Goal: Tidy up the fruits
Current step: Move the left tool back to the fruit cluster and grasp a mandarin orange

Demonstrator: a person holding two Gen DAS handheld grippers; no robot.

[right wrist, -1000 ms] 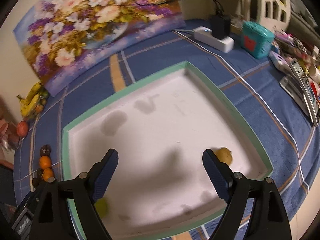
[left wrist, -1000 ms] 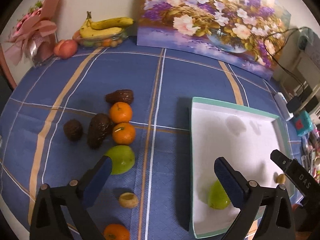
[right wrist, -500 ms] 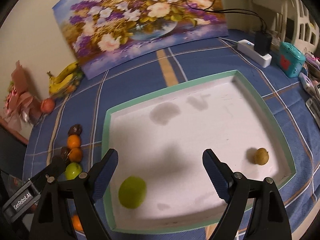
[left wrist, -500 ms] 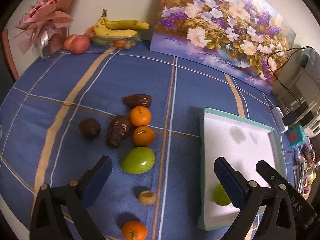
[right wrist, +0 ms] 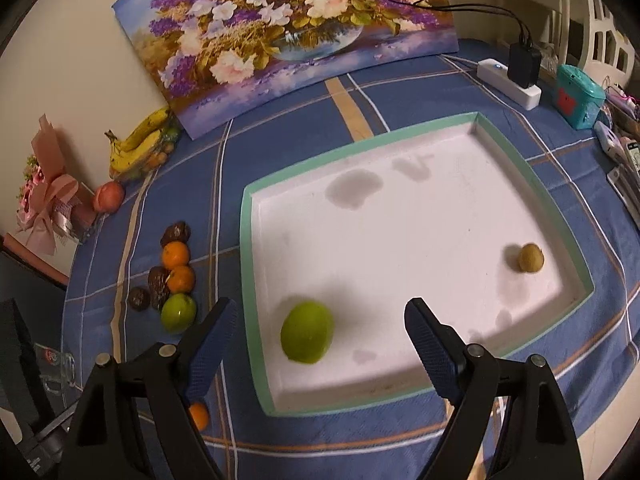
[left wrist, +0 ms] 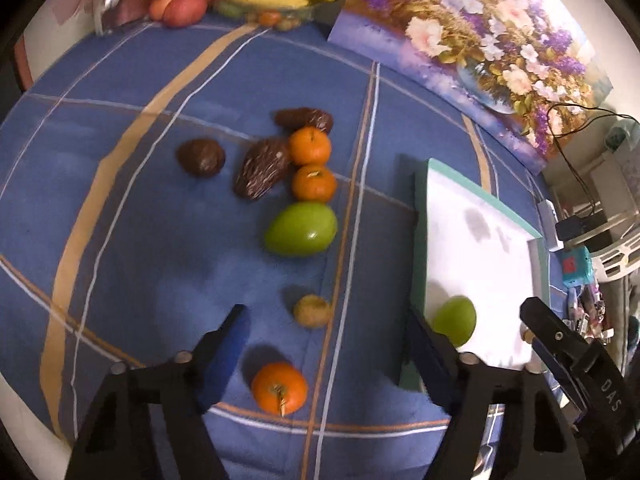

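A small tan fruit [left wrist: 312, 311] and an orange [left wrist: 279, 388] lie on the blue tablecloth [left wrist: 160, 240], between the left gripper [left wrist: 326, 338] jaws, which have been closing but touch nothing. The right gripper [right wrist: 320, 330] hangs open over the white tray [right wrist: 400, 240].

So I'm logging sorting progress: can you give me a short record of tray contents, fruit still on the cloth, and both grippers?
tray: green fruit, small brown fruit
cloth: three oranges, green fruit, small brown fruit, three dark fruits
left gripper: jaws just closing, nothing between, above the cloth fruit
right gripper: open, empty, over the tray
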